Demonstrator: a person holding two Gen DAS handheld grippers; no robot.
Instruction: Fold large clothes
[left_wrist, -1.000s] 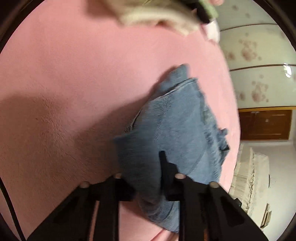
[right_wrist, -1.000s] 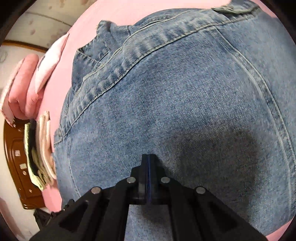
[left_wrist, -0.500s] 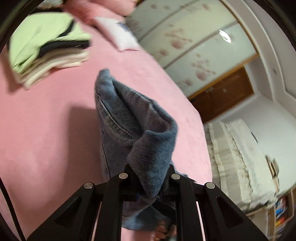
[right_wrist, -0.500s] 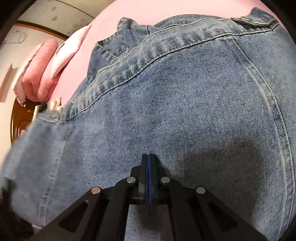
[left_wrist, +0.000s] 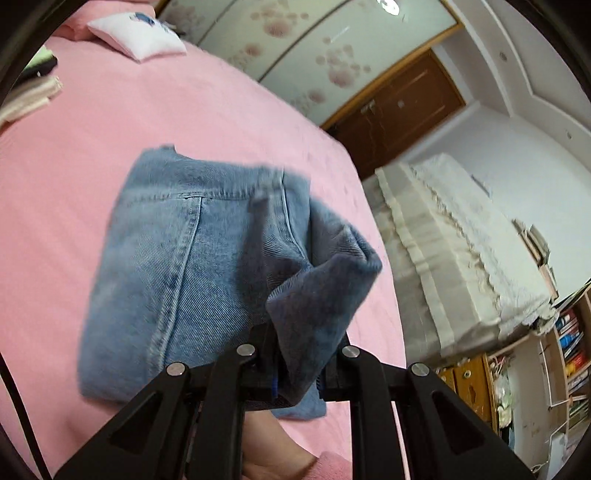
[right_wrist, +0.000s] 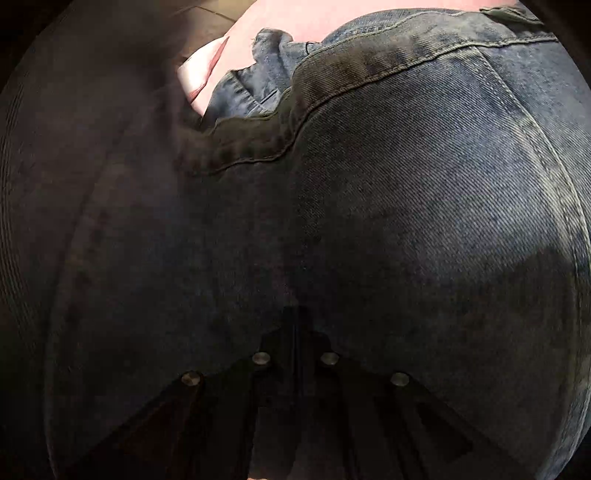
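A pair of blue jeans (left_wrist: 177, 266) lies folded on the pink bed (left_wrist: 147, 118). My left gripper (left_wrist: 299, 369) is shut on a folded end of the jeans and holds it raised over the rest of the garment. In the right wrist view the jeans (right_wrist: 406, 221) fill the frame, dark under a layer of denim drawn over from the left. My right gripper (right_wrist: 295, 332) is shut, its tips resting flat on the denim with nothing visibly held between them.
A white pillow (left_wrist: 138, 37) lies at the bed's far end. A stack of folded clothes (left_wrist: 26, 92) sits at the far left edge. A second bed with white cover (left_wrist: 461, 251), a wooden door (left_wrist: 399, 110) and shelves (left_wrist: 565, 362) stand to the right.
My left gripper carried the held denim end over the jeans towards the right gripper. The layer now shades the right wrist view. The right gripper stayed in place.
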